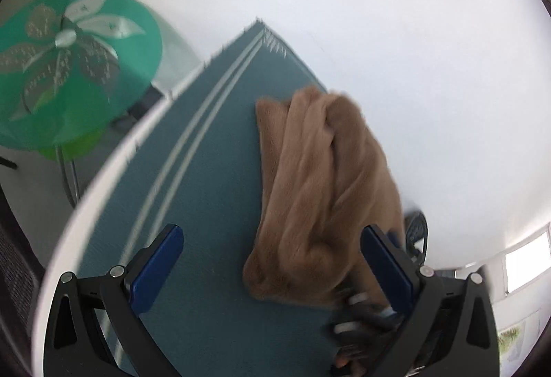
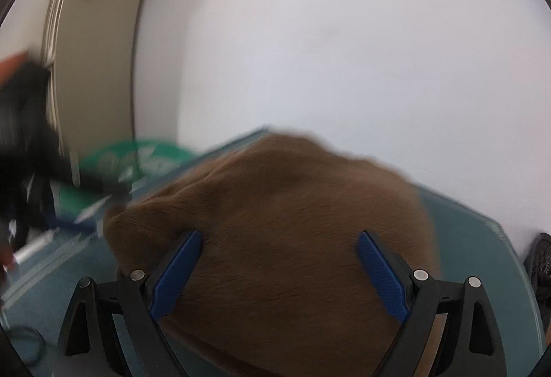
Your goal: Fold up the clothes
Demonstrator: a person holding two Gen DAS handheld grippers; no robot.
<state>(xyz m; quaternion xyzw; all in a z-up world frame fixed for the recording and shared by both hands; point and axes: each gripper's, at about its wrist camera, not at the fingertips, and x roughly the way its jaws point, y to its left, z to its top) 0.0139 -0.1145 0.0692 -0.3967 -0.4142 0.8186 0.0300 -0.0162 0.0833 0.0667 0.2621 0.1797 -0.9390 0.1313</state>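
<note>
Brown garment [image 1: 320,191] bunched on teal mat [image 1: 193,204], long axis running away. Left tongs [image 1: 272,268] agape, empty, garment off to right. Right tongs [image 2: 280,272] spread directly over it, nearer; contact unclear, blurred.

White table [image 1: 103,191] bears teal mat [image 1: 213,170] (striped).

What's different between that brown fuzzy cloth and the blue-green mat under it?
The brown cloth is bunched into thick rolls and folds; the teal mat lies flat. The cloth is plain and looks furry; the mat looks smooth-woven, with pale stripes along it and a fringed end. The cloth covers only part of the mat, which spreads out well beyond it. Both are fabric and lie on the same white surface.
</note>
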